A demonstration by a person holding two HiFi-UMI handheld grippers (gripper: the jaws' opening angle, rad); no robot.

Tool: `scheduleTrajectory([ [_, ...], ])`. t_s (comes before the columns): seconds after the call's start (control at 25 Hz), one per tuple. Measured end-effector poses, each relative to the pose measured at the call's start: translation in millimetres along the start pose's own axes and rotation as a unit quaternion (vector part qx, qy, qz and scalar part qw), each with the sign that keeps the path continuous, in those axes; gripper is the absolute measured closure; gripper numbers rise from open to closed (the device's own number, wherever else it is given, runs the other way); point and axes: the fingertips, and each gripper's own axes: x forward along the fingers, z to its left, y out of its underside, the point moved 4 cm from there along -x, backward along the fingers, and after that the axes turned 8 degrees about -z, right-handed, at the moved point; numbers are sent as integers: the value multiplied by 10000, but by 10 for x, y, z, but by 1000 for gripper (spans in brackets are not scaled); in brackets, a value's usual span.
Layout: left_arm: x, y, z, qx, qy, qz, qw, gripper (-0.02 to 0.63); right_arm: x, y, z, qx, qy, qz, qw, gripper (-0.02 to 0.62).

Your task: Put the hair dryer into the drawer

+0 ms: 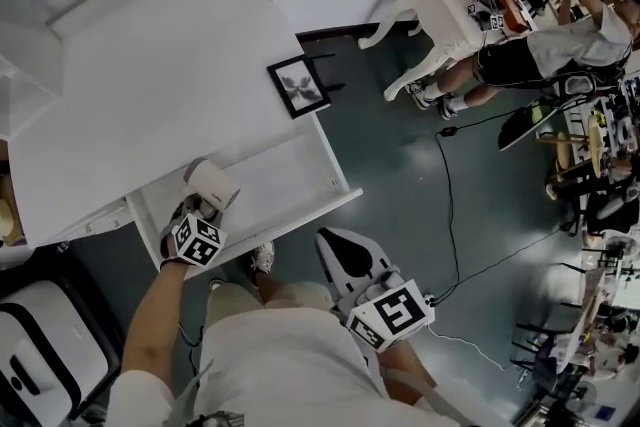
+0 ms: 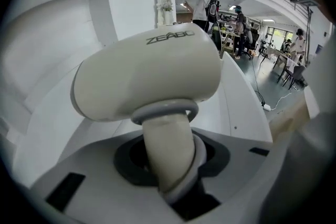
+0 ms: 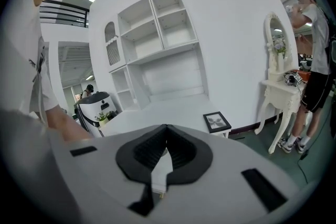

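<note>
**Hair dryer held at the left end of the open drawer**

Nearest the person, the right gripper (image 1: 347, 257) is clenched on nothing, well apart from the drawer (image 1: 290, 177). Beyond it, the left gripper (image 1: 200, 207) is clamped on the handle of the hair dryer (image 1: 212, 183). The dryer is carried at the drawer's left end, just inside its front edge. Contact with the drawer floor cannot be judged.

A knock is the likeliest fault. The barrel is close to the drawer's left wall and to the desk's (image 1: 150, 85) front edge, so a lowering that drifts leftward could be stopped by either 1. A release made too high would let the dryer drop and roll.

The barrel's long axis is laid across the jaws' line, with 1 rounded end turned toward the drawer's left wall. The handle is pointed back into the jaws. Which end is the nozzle cannot be told.

Farthest off, a picture frame (image 1: 298, 85) is seen by the desk's front edge, above the drawer's right end.
</note>
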Motion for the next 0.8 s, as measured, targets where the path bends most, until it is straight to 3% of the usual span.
scheduleTrajectory([
  [0.32,257,78,6,581,161,489,9970,468,-6,26,-36,32,63,105,9999,588],
  [0.6,390,115,-14,845,308,812,9926,466,-43,32,-93,25,101,104,9999,588],
  [0.8,479,133,-78,1167,525,1103,9856,466,-50,54,-124,76,112,133,9998,588],
])
